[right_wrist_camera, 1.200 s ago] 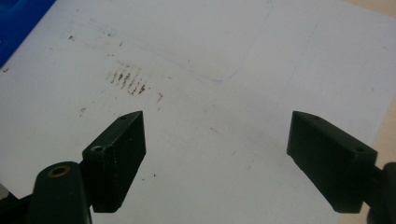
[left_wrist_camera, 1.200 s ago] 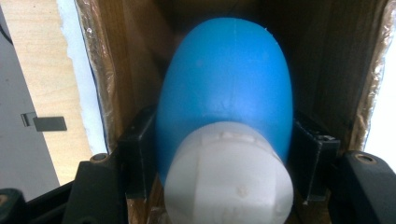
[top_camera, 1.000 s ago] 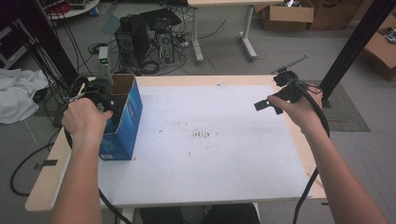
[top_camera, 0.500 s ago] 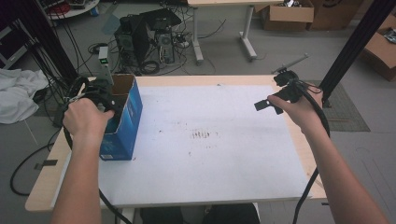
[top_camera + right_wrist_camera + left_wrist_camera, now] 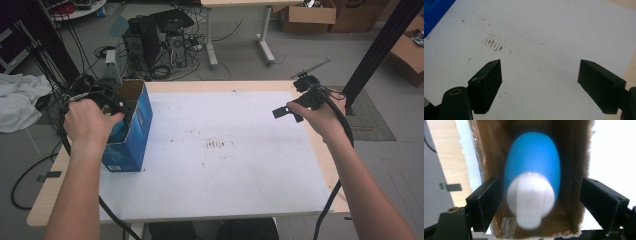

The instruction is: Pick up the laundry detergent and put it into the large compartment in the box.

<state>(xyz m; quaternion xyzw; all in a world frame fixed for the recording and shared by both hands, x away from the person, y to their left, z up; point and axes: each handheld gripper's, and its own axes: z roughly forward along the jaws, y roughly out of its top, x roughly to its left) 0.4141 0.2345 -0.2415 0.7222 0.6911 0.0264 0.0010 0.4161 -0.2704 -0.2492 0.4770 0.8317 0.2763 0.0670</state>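
A blue cardboard box (image 5: pixel 131 130) stands open-topped at the left edge of the white table top (image 5: pixel 225 175). My left gripper (image 5: pixel 117 105) is at the box's mouth, held by the left hand. In the left gripper view a blue bottle (image 5: pixel 534 165) with a white cap (image 5: pixel 530 200) lies inside the brown box interior (image 5: pixel 571 170). It sits between the open jaws of my left gripper (image 5: pixel 540 192), and neither jaw touches it. My right gripper (image 5: pixel 290 97) hovers over the table's right side. Its jaws stand open and empty in the right gripper view (image 5: pixel 540 72).
Brown smudges (image 5: pixel 215 145) mark the middle of the white sheet. A computer tower (image 5: pixel 160 35) and cables lie on the floor behind the table. A white cloth (image 5: pixel 17 100) lies at the left, and a black post (image 5: pixel 380 45) rises at the right.
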